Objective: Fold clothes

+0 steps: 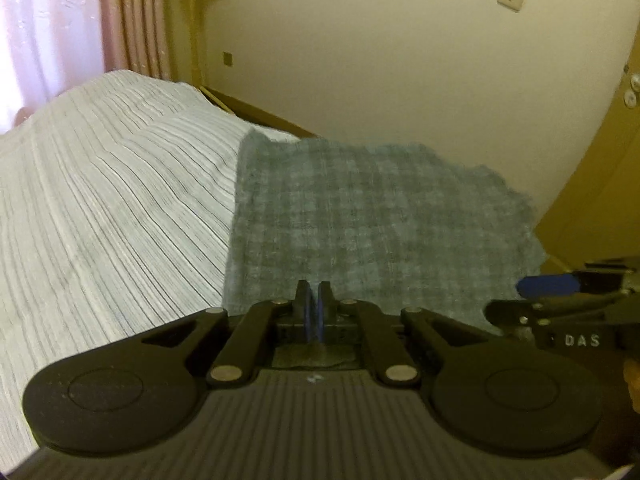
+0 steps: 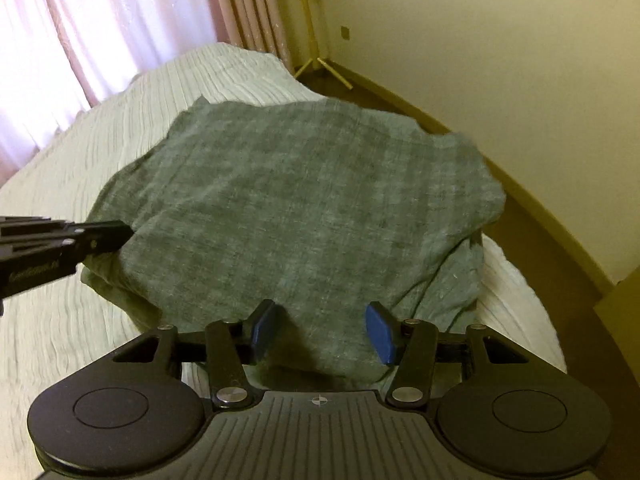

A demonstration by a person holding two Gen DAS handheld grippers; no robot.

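Note:
A grey-green checked garment (image 2: pixel 304 200) lies on the striped bedspread (image 2: pixel 80 320), partly folded with layers along its near and right edges. My left gripper (image 1: pixel 315 300) is shut on the garment's near edge (image 1: pixel 360 216); it enters the right wrist view (image 2: pixel 100 236) from the left, at the cloth's left edge. My right gripper (image 2: pixel 322 332) is open, its blue pads (image 2: pixel 382 334) standing just above the near edge of the cloth, holding nothing. It also shows in the left wrist view (image 1: pixel 548 286) at the right.
The bed's far corner and right side drop to a brown floor (image 2: pixel 380 96). A cream wall (image 2: pixel 480 60) stands beyond. Pink curtains (image 2: pixel 100 28) hang at the left. A wooden door or cabinet (image 1: pixel 600 184) is at the right.

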